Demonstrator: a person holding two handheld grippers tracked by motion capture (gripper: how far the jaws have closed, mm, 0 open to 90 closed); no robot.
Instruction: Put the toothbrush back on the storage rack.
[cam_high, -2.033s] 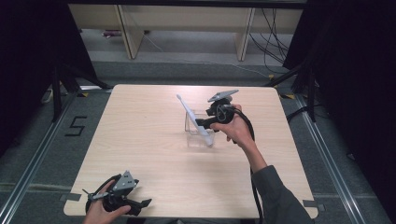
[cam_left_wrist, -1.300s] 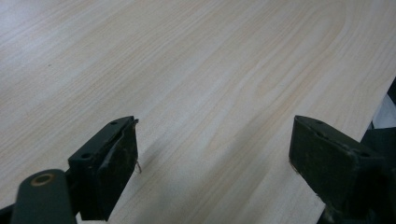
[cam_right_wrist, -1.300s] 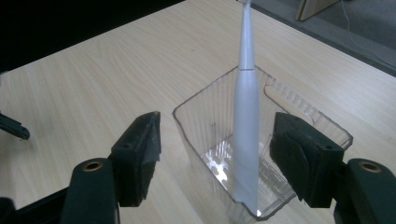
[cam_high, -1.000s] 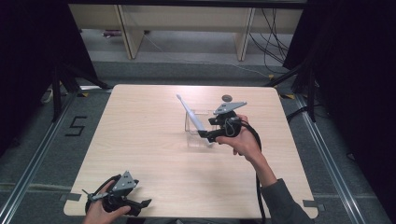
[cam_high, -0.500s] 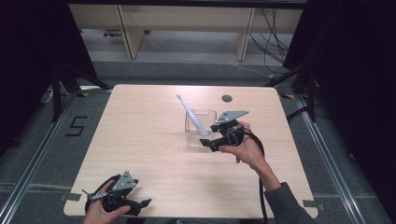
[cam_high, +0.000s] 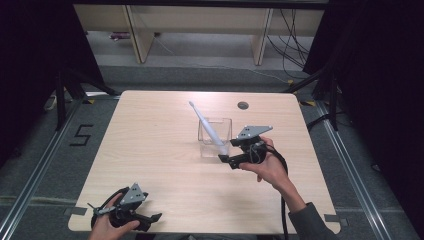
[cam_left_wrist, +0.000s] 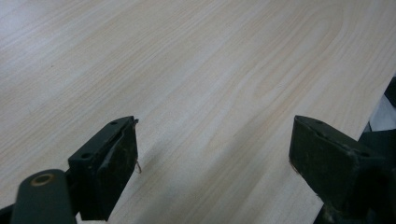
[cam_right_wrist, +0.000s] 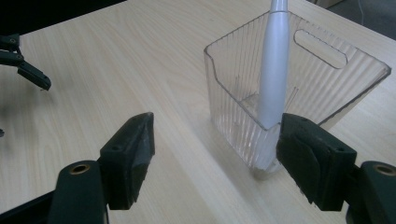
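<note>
A clear ribbed plastic container (cam_high: 226, 126) (cam_right_wrist: 233, 100) stands on the wooden table (cam_high: 150, 150) right of centre. A white toothbrush (cam_high: 207, 126) (cam_right_wrist: 273, 60) stands in it, head up, leaning to the far left. My right gripper (cam_high: 227, 161) (cam_right_wrist: 217, 119) hovers just in front of the container's near right corner, open. Its jaws have just been opening, with nothing between them. My left gripper (cam_high: 152, 221) (cam_left_wrist: 212, 123) rests low at the front left edge, open over bare wood. It also shows far off in the right gripper view (cam_right_wrist: 23, 60).
A round cable hole (cam_high: 243, 105) sits in the table's far right part. Low shelving (cam_high: 200, 30) and cables lie on the floor beyond the table. Dark curtains flank both sides.
My right gripper has drawn back from the container toward the near side, a little lower. The toothbrush stays leaning in the container. The left gripper has not moved.
</note>
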